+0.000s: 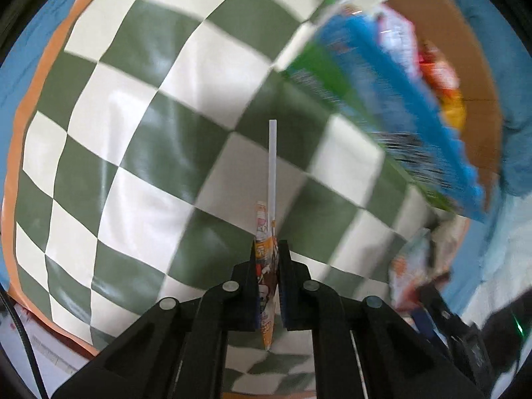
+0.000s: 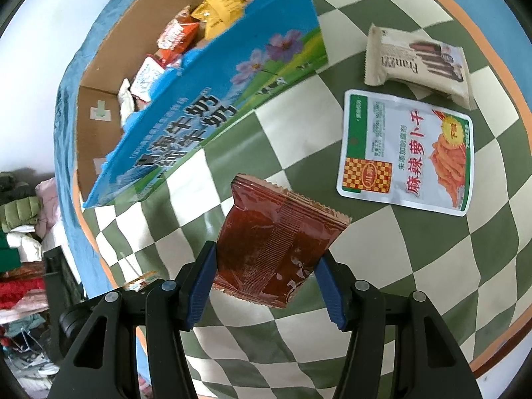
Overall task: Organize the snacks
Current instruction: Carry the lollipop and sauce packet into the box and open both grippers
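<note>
Pinched edge-on between the pressed-together fingers of the left tool (image 1: 268, 249) is a thin orange snack packet (image 1: 265, 279), with a white strip (image 1: 272, 166) rising from it above the checked cloth (image 1: 133, 133). Largest in sight, that green-and-white cloth covers the bench. On its far left stands the cardboard box (image 2: 212, 99) with a blue printed side, holding several snack bags. Right of it lie a white pouch (image 2: 407, 153) and, farther off, a beige wafer pack (image 2: 417, 65). Nearer, the right tool (image 2: 267, 259) grips a dark red sachet (image 2: 276, 242) by both edges above the cloth.
</note>
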`<act>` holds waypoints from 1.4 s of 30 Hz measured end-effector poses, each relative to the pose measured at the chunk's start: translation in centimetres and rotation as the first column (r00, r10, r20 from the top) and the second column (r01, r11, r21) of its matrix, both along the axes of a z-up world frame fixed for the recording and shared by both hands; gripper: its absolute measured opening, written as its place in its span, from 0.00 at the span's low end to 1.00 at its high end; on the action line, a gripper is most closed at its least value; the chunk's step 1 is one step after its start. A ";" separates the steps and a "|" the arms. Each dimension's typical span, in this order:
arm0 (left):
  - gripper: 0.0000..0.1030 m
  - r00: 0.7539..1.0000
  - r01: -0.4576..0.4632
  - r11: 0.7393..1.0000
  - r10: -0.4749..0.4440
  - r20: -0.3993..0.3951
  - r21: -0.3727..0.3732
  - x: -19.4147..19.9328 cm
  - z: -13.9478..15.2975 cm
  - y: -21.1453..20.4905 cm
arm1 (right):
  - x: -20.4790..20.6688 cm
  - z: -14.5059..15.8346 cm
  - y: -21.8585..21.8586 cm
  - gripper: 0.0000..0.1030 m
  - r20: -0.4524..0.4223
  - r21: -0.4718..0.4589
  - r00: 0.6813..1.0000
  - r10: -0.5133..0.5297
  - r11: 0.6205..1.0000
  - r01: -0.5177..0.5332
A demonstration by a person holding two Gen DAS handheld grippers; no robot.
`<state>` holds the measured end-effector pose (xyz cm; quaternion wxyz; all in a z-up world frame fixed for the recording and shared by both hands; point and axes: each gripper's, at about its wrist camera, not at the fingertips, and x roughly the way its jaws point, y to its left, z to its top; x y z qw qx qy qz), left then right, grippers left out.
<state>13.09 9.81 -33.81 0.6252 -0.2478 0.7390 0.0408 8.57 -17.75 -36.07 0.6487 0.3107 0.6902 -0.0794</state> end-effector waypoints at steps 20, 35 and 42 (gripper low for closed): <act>0.06 0.940 0.278 0.957 -0.290 0.180 0.086 16.9 5.8 -8.6 | 16.7 8.7 -2.9 0.59 0.173 -0.195 0.961 0.218 0.963 -0.183; 0.39 0.926 0.358 0.918 -0.373 0.064 0.168 18.6 0.6 -9.3 | 20.1 1.1 -4.7 0.60 -0.024 -0.240 0.963 0.270 0.933 -0.268; 0.80 0.908 0.367 0.900 -0.402 0.121 0.236 18.3 2.6 -9.8 | 19.7 1.7 -3.8 0.82 -0.040 -0.265 0.951 0.307 0.914 -0.307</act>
